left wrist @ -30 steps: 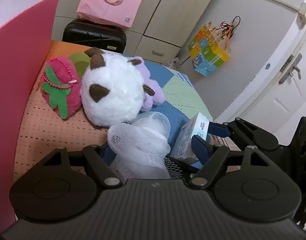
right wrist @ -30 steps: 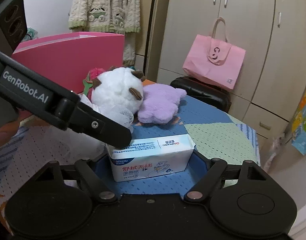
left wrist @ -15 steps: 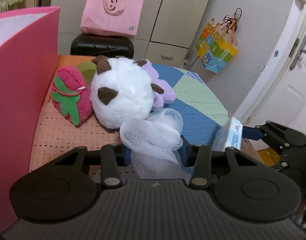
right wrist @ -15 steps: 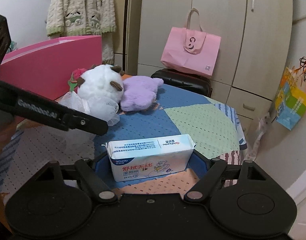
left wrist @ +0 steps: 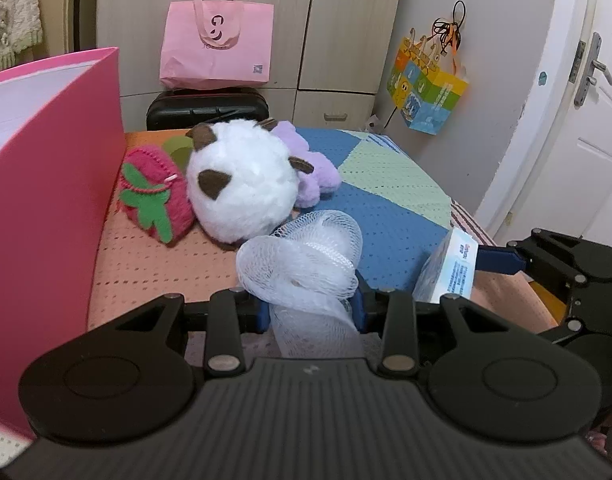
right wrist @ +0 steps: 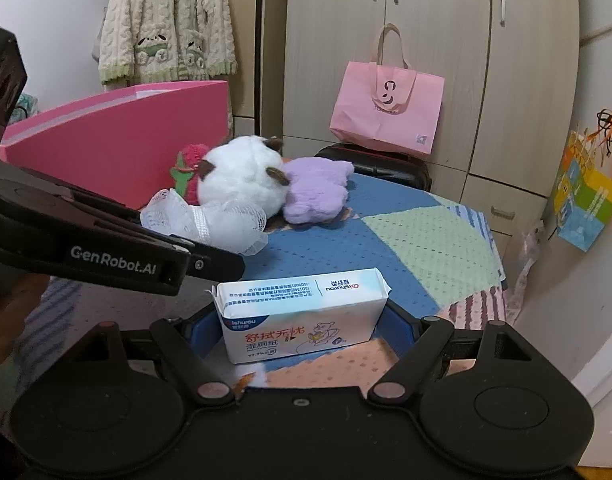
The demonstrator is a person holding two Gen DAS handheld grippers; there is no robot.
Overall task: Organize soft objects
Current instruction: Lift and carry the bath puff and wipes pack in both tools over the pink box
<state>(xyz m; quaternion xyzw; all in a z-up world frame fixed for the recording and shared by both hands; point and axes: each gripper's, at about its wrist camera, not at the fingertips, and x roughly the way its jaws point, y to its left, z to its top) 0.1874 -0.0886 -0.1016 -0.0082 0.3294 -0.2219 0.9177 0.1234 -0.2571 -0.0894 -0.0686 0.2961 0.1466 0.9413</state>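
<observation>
**Gripping the mesh puff and the tissue pack for sorting**

The left tongs have just been closing and are now pinched narrow on the white mesh bath puff, whose netting bulges out above the blue pads. The right tongs are spread wide, and the wet-tissue pack is held between their pads by its short ends.

In the left wrist view, the white plush ball is seen at 11 o'clock from the puff, with the strawberry plush further toward 10 o'clock and the purple plush at 12 o'clock. All three are rested on the patchwork-covered counter. The pink box is stood at 9 o'clock, close beside the strawberry plush.

The step in hand is judged to be the lifting of both items, probably toward the pink box. The puff should be raised clear before it is swung, since loose netting could be snagged on the plush ball it almost touches. The pack should be kept level and squeezed only lightly, as its soft wrapper may be buckled. The two tongs are close together, so their paths should be kept apart.
</observation>
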